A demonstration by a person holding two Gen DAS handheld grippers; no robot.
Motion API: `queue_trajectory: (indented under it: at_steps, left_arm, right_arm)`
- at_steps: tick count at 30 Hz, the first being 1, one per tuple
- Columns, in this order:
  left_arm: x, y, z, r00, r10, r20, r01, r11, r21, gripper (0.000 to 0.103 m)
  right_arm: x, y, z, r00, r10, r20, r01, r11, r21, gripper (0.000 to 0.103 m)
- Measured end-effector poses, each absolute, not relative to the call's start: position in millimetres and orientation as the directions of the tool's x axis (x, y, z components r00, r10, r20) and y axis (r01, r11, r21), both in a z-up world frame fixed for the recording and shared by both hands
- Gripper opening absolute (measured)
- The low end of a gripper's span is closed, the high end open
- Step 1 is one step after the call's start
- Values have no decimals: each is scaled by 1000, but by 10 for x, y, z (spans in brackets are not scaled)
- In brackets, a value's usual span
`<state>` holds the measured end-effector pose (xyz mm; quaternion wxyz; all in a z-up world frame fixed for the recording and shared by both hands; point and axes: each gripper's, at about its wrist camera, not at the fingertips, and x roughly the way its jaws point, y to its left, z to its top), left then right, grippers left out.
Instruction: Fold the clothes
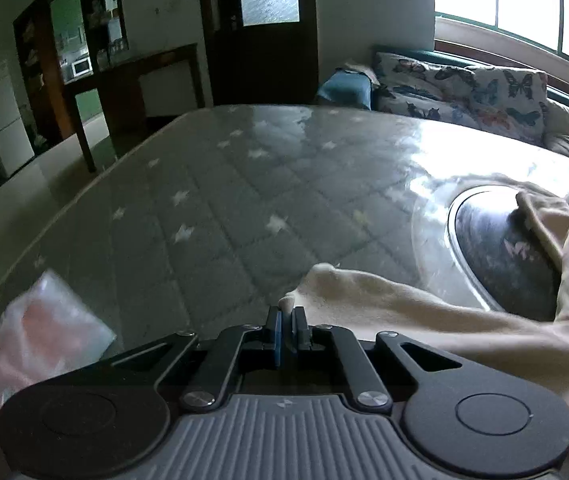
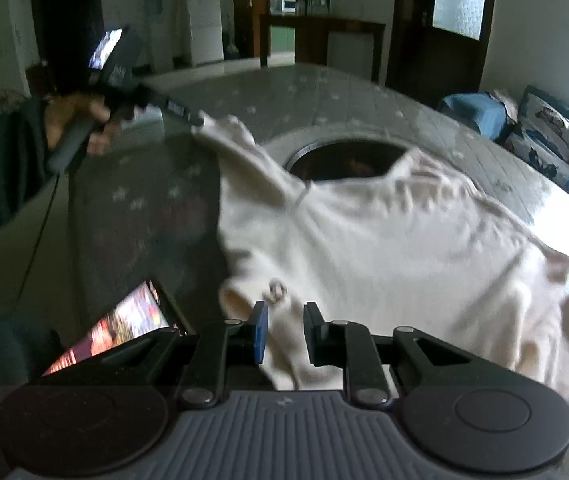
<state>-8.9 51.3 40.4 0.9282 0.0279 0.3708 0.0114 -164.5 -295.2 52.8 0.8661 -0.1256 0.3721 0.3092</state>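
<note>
Left gripper (image 1: 286,320) jaws clamped on cream shirt (image 2: 384,240) sleeve; right gripper (image 2: 285,332) jaws apart. Risk: sleeve tip slipping free under pull.

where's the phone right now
In the right wrist view the phone lies screen-up and lit on the table, at lower left, just left of the right gripper and beside the cream garment.
</note>
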Motion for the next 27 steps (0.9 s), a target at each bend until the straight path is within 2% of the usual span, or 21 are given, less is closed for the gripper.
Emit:
queue_trajectory:
  at_steps: [6,11,12,15,22,27]
  left_arm:
    - [-135,540,392,712,52,-700,-17,998,57,6]
    - [-141,517,515,718,59,-693,-10,997,74,20]
    - [-140,488,558,728,55,-683,-1,997,79,20]
    - [-129,292,721,750,-5,-661,70,995,71,20]
    - [191,-566,808,697,-256,-670,305,951,-47,23]
    - [597,-1133,648,657,-313,-686,379,924,-59,23]
  right_arm:
    - [-1482,-2722,322,476,456,-752,-659,751,39,19]
    - [-1558,-2836,363,482,472,-738,-645,761,65,19]
    - [-1572,-2885,408,495,472,-729,-636,769,66,19]
    - [-1604,-3020,506,529,462,-712,-607,792,63,19]
    - [-1577,-3400,588,613,395,-684,-498,866,55,19]
    - [-1514,-3771,635,671,325,-667,-388,920,58,20]
